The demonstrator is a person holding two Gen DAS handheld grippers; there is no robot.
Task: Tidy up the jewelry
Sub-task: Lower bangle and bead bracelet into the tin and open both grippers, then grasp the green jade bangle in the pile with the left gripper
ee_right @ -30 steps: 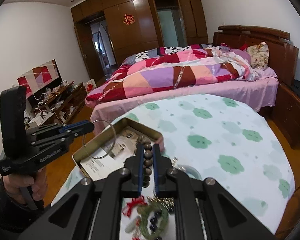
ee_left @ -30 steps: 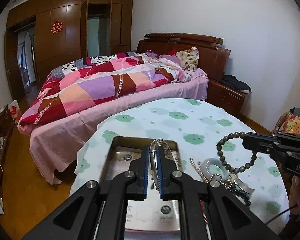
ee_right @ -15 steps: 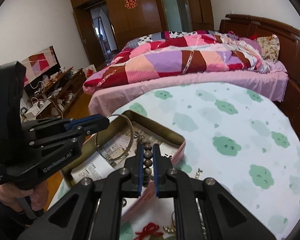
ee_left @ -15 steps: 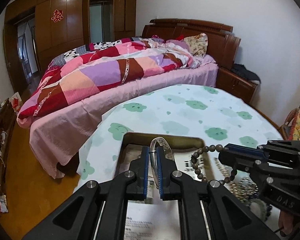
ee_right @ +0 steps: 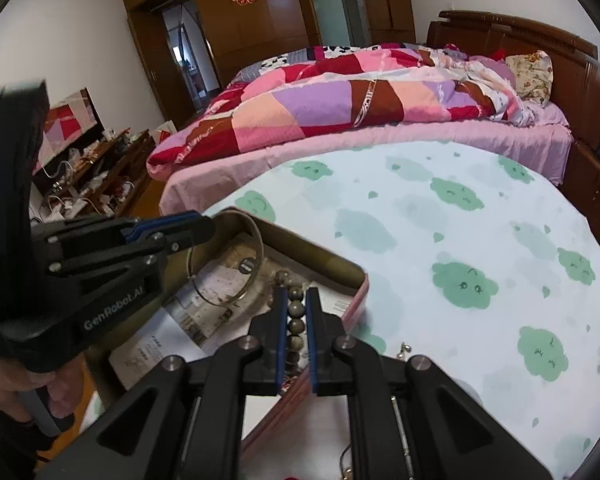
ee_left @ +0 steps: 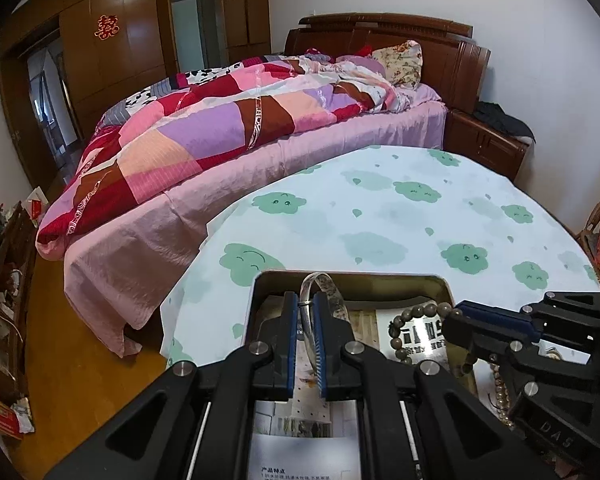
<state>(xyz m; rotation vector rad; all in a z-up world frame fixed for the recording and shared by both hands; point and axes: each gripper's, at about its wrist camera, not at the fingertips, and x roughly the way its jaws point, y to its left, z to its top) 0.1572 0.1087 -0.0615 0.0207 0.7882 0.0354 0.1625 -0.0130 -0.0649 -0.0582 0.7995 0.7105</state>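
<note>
Two clawed pieces: silver bangle (ee_left: pixel 325 300), brown-beaded bracelet (ee_right: pixel 296 309).

A shiny metal bangle (ee_left: pixel 325 300), dull rounded beads (ee_right: pixel 295 309), matt tin (ee_left: pixel 440 286), printed cotton tablecloth (ee_right: pixel 480 240)

Bedroom: wood wardrobe (ee_left: pixel 112 60), quilted bed (ee_left: pixel 240 128), white walls (ee_left: pixel 540 40).
</note>
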